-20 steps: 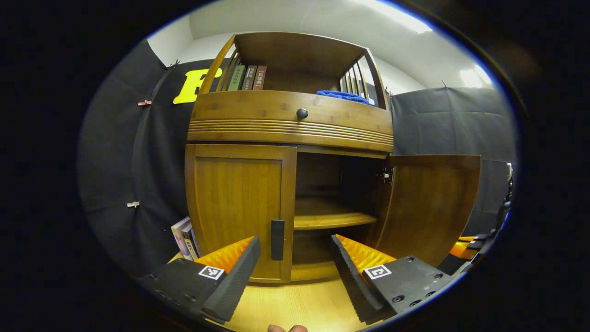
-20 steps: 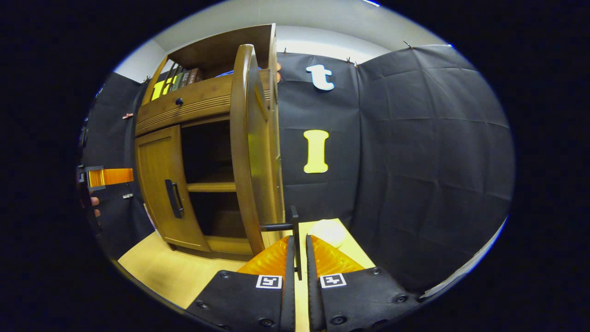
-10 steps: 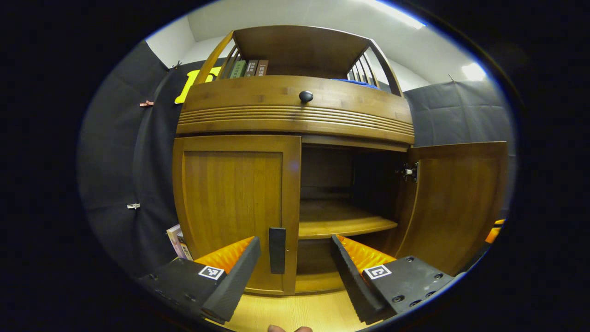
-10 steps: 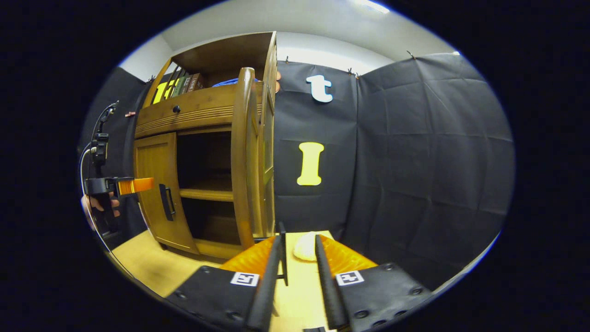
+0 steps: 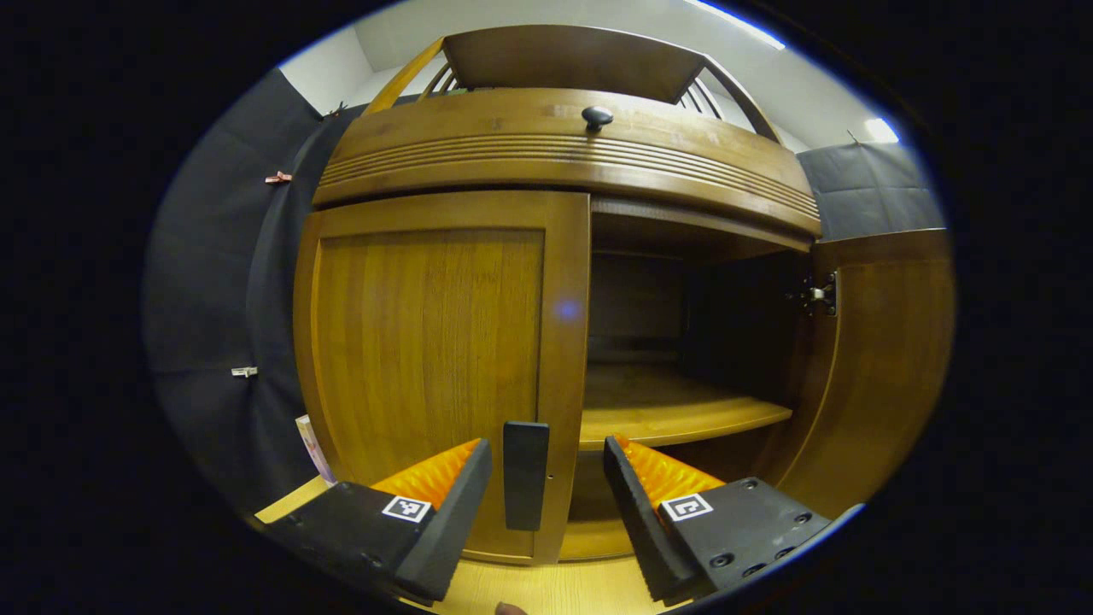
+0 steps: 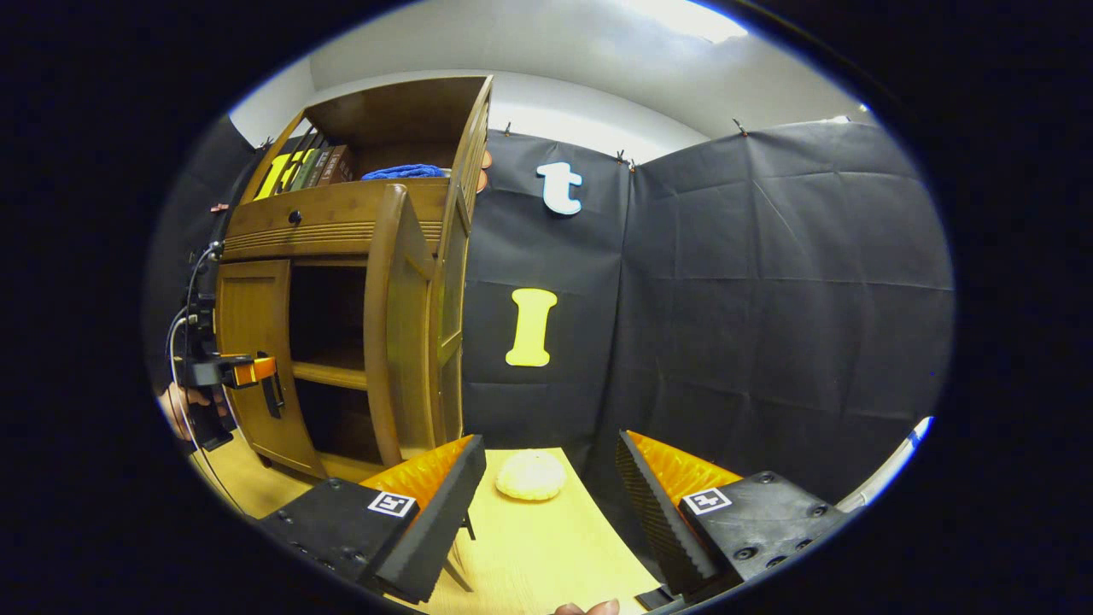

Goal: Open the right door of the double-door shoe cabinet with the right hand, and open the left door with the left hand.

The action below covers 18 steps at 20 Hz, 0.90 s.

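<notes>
A double-door shoe cabinet of honey-brown wood [image 5: 444, 325] stands on a pale wooden surface [image 6: 538, 547] in the booth, its right door [image 5: 879, 367] swung wide on its hinge and its left door [image 5: 435, 342] shut flush in the frame. Above the doors runs a curved, ribbed drawer front with a small round black knob [image 5: 597, 116]. The left door carries a flat black bar handle [image 5: 524, 475] set upright near its inner edge, its long axis running top to bottom. The left gripper [image 5: 540, 504] sits close in front of that handle, jaws spread to either side of it without touching. Behind the open right door the dark compartment holds a bare wooden shelf [image 5: 675, 414]. In the right gripper view the cabinet is seen from its right side, the open door [image 6: 394, 325] turned edge-on toward the camera and standing out from the front. The top shelf there holds a row of upright books [image 6: 307, 169] and a folded blue cloth [image 6: 403, 172]. The right gripper [image 6: 551, 504] hangs clear of the door, jaws spread wide and gripping nothing, over the surface where a pale round bun-like object [image 6: 530, 476] lies. The left gripper's orange-and-black body [image 6: 229, 371] and the hand holding it [image 6: 181, 408] show at the left door.
</notes>
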Motion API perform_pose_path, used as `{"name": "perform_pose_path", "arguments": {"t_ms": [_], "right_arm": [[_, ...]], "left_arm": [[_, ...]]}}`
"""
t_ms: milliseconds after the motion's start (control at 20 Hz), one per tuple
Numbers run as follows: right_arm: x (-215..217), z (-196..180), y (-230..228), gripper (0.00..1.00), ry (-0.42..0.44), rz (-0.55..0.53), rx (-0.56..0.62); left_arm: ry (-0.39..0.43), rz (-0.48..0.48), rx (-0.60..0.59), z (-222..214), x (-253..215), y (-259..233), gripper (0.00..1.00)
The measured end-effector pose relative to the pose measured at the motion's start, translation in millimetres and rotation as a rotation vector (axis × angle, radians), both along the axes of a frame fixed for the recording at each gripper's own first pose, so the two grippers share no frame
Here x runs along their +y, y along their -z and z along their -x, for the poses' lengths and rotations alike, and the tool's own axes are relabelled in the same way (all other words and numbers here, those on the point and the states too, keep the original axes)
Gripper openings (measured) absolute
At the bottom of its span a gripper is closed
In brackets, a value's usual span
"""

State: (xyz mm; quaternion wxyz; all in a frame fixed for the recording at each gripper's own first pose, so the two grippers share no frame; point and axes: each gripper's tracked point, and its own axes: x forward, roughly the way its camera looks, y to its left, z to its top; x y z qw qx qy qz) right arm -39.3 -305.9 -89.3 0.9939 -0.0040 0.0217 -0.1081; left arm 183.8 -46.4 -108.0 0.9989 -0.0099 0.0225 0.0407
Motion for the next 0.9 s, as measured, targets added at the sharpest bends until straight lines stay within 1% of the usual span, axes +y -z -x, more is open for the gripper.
{"name": "perform_pose_path", "arguments": {"t_ms": [100, 200, 300, 350, 400, 450, 550, 650, 900], "right_arm": [[-3, 0, 1, 0.96, 0.004, 0.006, 0.006], [-5, -2, 3, 0.98, 0.006, 0.008, 0.012], [-7, -5, 4, 0.98, 0.010, 0.006, 0.016], [-9, -7, 4, 0.98, 0.014, 0.005, 0.018], [-11, -8, 3, 0.98, 0.018, 0.004, 0.019], [-10, -9, 2, 0.98, 0.021, 0.003, 0.018], [-11, -9, -1, 0.98, 0.026, 0.002, 0.015], [-9, -6, -6, 0.98, 0.028, 0.005, 0.010], [2, 10, -15, 0.98, 0.039, 0.000, -0.007]], "left_arm": [[-0.021, -0.007, 0.015, -12, 7, 10, 0.77], [-0.028, -0.001, 0.020, -21, 13, 15, 0.70], [-0.029, 0.008, 0.015, -27, 15, 17, 0.66], [-0.034, 0.007, 0.013, -30, 16, 18, 0.59], [-0.030, 0.007, 0.014, -33, 16, 19, 0.54], [-0.034, 0.004, 0.014, -35, 15, 19, 0.43], [-0.040, -0.021, 0.010, -33, 16, 19, 0.37], [-0.037, -0.031, 0.009, -33, 16, 20, 0.35], [0.000, -0.011, 0.024, -27, 16, 21, 0.34]]}}
